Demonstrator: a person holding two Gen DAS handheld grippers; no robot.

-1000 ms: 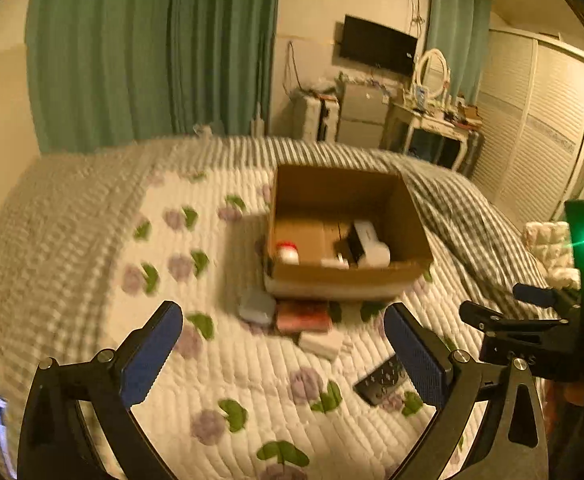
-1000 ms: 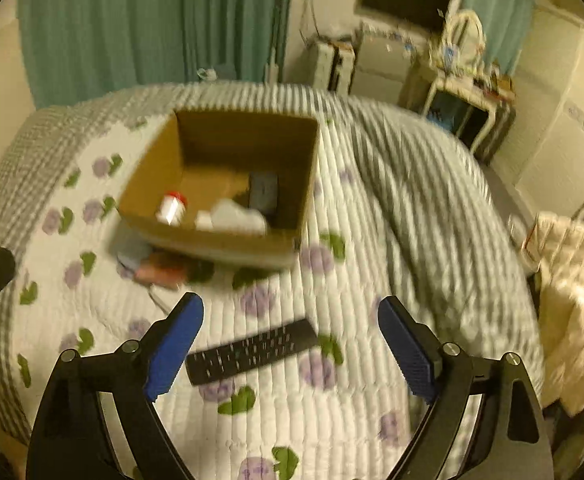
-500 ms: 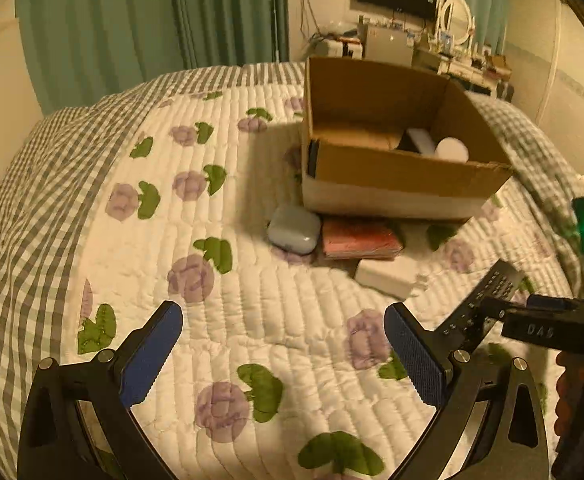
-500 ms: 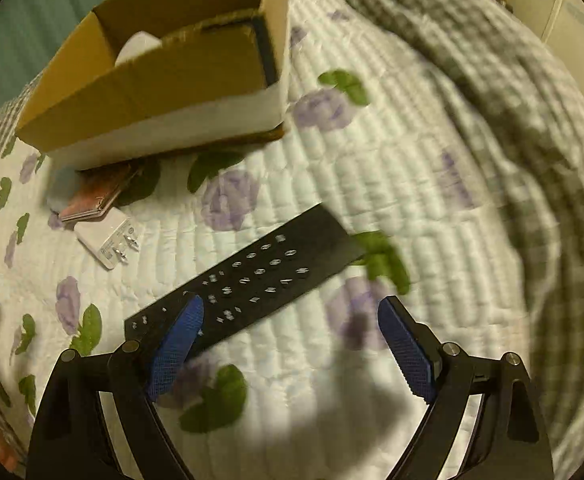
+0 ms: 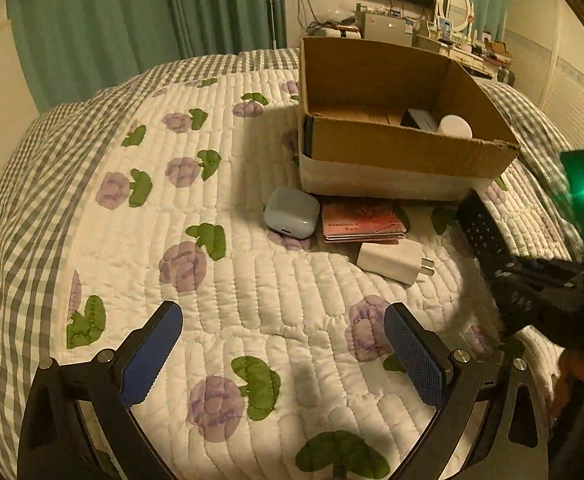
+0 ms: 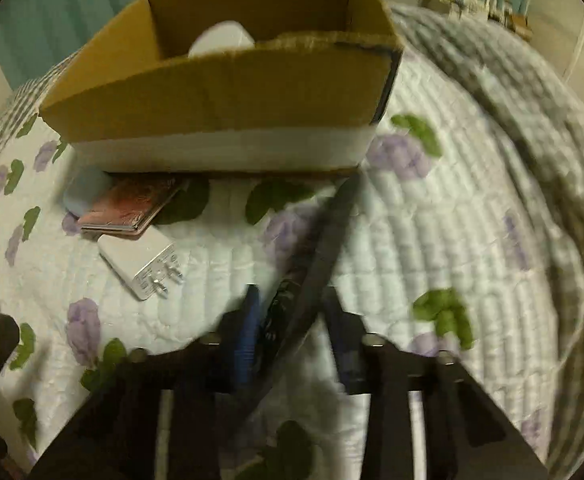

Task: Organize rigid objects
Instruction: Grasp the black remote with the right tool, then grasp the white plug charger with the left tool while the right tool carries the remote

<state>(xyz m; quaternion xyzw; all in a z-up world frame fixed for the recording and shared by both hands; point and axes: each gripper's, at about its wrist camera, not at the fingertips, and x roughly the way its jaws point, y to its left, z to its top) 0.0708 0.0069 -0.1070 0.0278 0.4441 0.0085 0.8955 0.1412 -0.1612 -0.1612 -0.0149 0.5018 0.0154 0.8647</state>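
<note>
**Remote control gripped, cardboard box next**

Since half a second ago, the right hand-held gripper [image 6: 292, 336] has closed on the remote control [image 6: 323, 240].

Left view: the left hand-held gripper [image 5: 280, 352] hangs wide open and empty, before the cardboard box [image 5: 391, 152].

Right view: the remote points toward the box, tilted; gripped near one end, it could pivot and slip.

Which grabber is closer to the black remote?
Right. The right gripper is shut on the remote. The left gripper hangs open over the quilt, apart from it.
</note>
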